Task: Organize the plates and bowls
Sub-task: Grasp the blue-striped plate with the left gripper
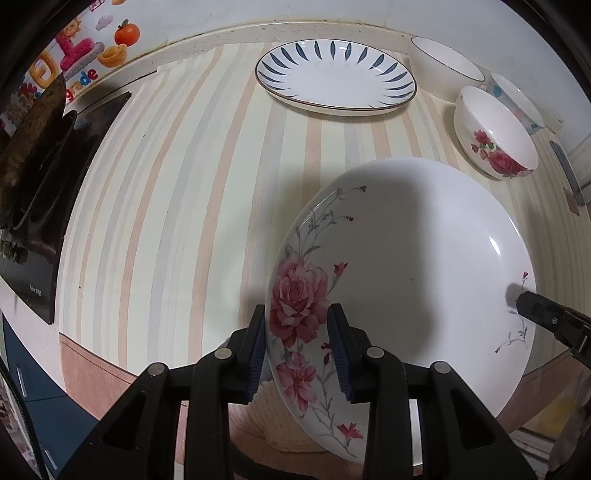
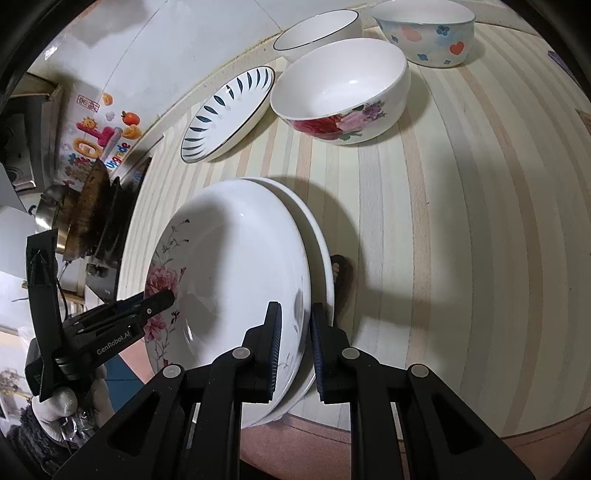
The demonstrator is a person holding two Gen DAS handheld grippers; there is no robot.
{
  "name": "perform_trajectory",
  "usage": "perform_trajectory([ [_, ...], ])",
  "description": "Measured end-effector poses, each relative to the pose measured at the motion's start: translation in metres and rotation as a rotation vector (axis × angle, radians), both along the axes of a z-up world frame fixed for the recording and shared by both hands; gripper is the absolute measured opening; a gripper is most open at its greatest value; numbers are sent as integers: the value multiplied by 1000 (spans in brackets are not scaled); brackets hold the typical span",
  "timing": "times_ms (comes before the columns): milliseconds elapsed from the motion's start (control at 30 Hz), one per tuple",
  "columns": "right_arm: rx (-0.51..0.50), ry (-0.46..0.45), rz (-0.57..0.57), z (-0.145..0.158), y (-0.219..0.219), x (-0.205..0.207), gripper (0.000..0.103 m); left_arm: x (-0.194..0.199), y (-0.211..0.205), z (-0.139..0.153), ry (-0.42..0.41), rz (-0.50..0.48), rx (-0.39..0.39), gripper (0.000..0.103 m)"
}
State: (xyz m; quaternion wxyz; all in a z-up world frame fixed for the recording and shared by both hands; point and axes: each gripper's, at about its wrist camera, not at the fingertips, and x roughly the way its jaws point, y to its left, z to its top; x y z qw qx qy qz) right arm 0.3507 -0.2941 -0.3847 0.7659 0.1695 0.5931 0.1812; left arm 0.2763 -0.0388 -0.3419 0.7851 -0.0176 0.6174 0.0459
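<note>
A white plate with pink roses [image 1: 406, 266] is held between both grippers near the table's front edge. My left gripper [image 1: 297, 343] straddles its rose-painted rim, jaws close on it. My right gripper [image 2: 293, 347] straddles the opposite rim of the same plate [image 2: 236, 280], jaws close on it. A second white plate [image 2: 321, 236] lies directly under it. A blue-leaf plate [image 1: 336, 77] sits at the back. A rose bowl [image 1: 495, 133], a plain white bowl [image 1: 443, 62] and a heart-patterned bowl [image 2: 428, 29] stand at the back right.
The striped tablecloth [image 1: 166, 206] covers the table. A black stove with a dark pan [image 1: 29, 155] stands at the left edge. A wall with colourful stickers [image 1: 81, 48] runs behind. The table's front edge is just below the plate.
</note>
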Motion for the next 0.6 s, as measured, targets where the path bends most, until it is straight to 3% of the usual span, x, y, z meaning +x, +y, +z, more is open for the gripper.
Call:
perform_trajectory([
  [333,51,165,-60,3,-14,8,22,4,-1,3,34,-63,-27,30],
  [500,69,160,-92,23,-26,12,22,12,19,25,10,-36,-68,30],
  [600,103,118,-123,48,-25,26,23,38,35,53,-43,-20,-109,31],
])
